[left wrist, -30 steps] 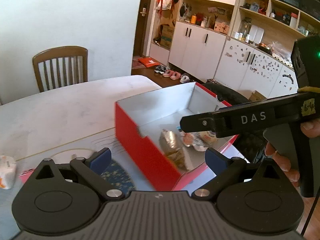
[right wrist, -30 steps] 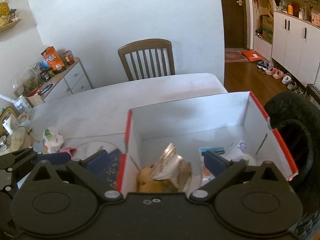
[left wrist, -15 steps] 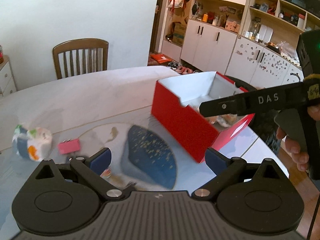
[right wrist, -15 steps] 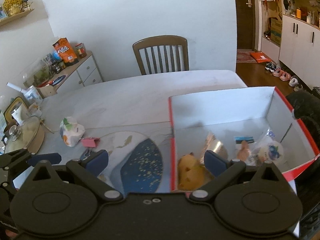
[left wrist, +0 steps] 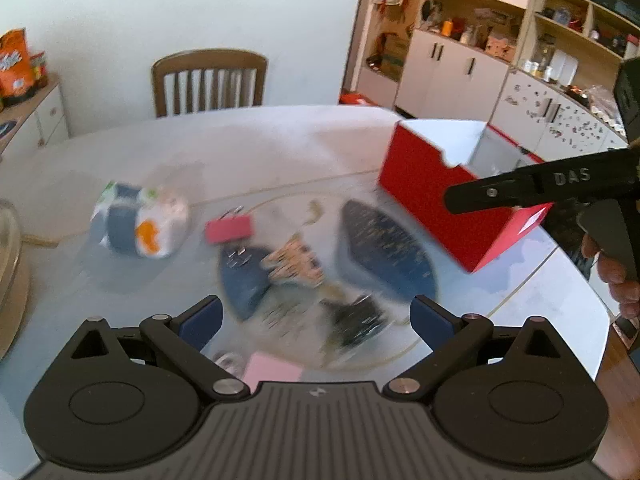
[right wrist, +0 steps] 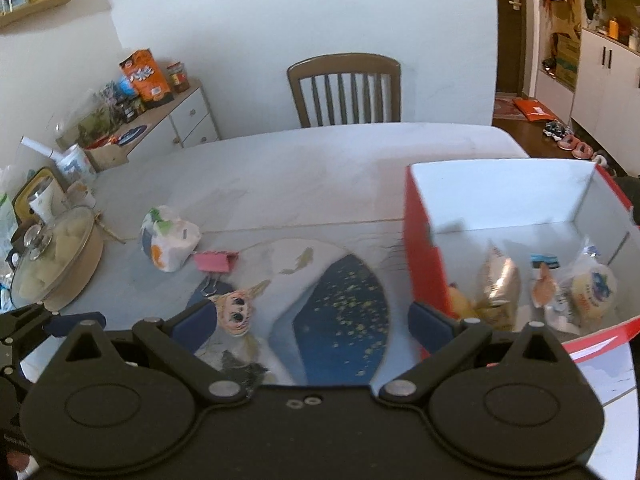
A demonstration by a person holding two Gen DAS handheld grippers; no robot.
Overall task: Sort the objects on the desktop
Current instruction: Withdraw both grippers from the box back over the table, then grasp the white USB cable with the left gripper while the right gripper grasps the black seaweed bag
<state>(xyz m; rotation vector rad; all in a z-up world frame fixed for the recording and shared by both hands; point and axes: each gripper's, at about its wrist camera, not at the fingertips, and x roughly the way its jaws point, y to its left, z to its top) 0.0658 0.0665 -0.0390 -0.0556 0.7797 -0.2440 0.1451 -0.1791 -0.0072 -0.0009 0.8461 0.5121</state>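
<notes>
Both my grippers hovered over the cluttered table, jaws spread wide and empty
Left gripper (left wrist: 316, 320) above a pink binder clip (left wrist: 229, 228) — right gripper (right wrist: 312, 326) beside the red box (right wrist: 424, 264) holding snack packets (right wrist: 498, 284)

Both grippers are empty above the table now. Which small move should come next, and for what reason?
Probably lower the open left gripper toward the pink binder clip, beside the tissue pack. Both lie loose on the table, outside the red box, which already holds snack packets. The right gripper is open too, but sits nearer the box.
</notes>
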